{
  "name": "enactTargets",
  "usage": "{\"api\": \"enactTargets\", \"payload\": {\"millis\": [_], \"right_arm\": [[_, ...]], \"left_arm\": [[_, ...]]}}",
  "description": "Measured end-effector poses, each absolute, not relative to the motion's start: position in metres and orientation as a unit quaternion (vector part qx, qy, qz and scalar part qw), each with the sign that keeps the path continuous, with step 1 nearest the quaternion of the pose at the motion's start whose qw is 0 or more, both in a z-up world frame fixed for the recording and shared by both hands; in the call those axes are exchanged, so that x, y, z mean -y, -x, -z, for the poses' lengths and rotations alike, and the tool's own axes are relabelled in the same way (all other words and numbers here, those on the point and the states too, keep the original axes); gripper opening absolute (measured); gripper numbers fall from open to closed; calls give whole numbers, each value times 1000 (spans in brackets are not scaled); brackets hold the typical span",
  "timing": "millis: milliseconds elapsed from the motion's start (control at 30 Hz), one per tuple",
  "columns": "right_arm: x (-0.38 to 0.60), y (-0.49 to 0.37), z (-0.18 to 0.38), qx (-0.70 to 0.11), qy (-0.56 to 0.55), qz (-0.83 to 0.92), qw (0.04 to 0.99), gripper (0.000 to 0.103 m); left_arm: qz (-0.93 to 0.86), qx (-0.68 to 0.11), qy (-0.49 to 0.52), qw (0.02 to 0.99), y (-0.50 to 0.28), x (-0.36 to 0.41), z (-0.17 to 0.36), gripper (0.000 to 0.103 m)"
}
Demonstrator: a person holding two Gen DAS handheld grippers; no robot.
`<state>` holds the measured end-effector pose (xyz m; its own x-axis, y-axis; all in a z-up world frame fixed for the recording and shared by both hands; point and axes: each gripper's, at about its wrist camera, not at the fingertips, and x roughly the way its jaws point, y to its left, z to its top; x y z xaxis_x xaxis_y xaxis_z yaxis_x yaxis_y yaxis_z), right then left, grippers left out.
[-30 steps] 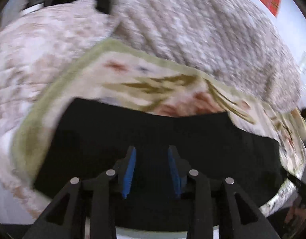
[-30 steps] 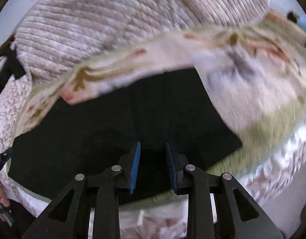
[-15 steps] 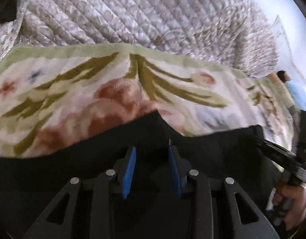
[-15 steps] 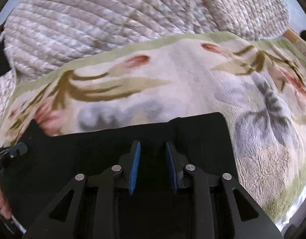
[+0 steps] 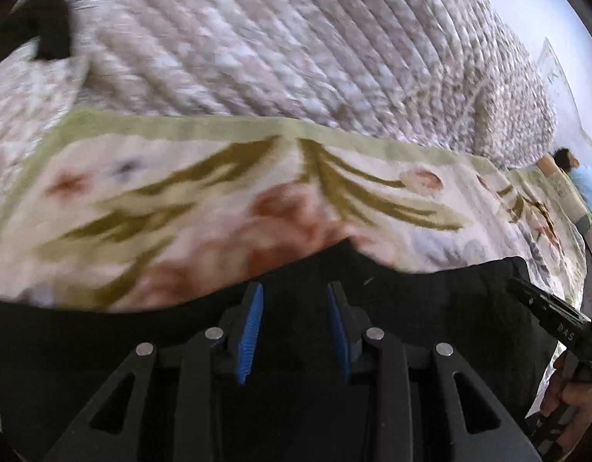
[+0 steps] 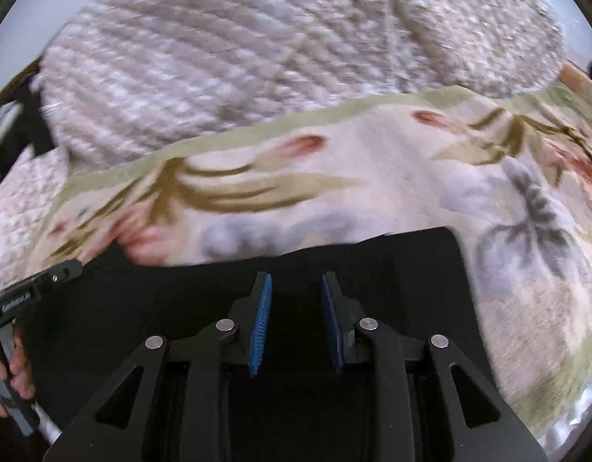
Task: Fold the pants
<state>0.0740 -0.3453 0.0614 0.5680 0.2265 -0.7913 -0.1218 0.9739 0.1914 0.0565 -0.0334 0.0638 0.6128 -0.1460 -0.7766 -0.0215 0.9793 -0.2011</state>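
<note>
Black pants (image 5: 430, 300) lie flat on a floral blanket (image 5: 180, 200); they also show in the right wrist view (image 6: 392, 269). My left gripper (image 5: 294, 296) hovers over the pants' far edge, jaws apart with nothing between the blue pads. My right gripper (image 6: 296, 285) hovers over the pants near their right corner, jaws apart and empty. The right gripper's body shows at the right edge of the left wrist view (image 5: 554, 319). The left gripper's body shows at the left edge of the right wrist view (image 6: 34, 288).
A quilted beige bedspread (image 5: 296, 46) rises behind the floral blanket (image 6: 334, 177). A person in a blue shirt (image 5: 588, 184) stands at the far right. The blanket's edge falls away at the lower right in the right wrist view (image 6: 565, 392).
Both grippers swept forward over the pants a second ago, then drew back slightly; the view is blurred with motion. Jaw openings are unchanged.
</note>
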Motion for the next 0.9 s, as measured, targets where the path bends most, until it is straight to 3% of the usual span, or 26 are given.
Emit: {"api": "enactTargets", "payload": {"millis": [33,133,433,533,633,900], "right_arm": [[339,-70,-61,-456,-57,-111,881,41],[316,-54,-62,-456,-48,-153,875,46],[261,-5,-45,-452,37,-204,867,48],[254,1,-36,-444,73,-219,866,61],[247,4,-36,-440,90,-218,867,66],[248,11,-44,-422,86,-219,876,67]], "left_arm": [[25,-436,98,894,-47,25,-64,36],[-6,-430,105,897,-17,1,-63,36],[-65,-425,113,896,45,-43,-42,39],[-54,-417,109,901,48,-47,-36,39],[-54,-411,97,905,49,-44,-38,39],[-62,-407,82,908,55,-40,-41,40]]}}
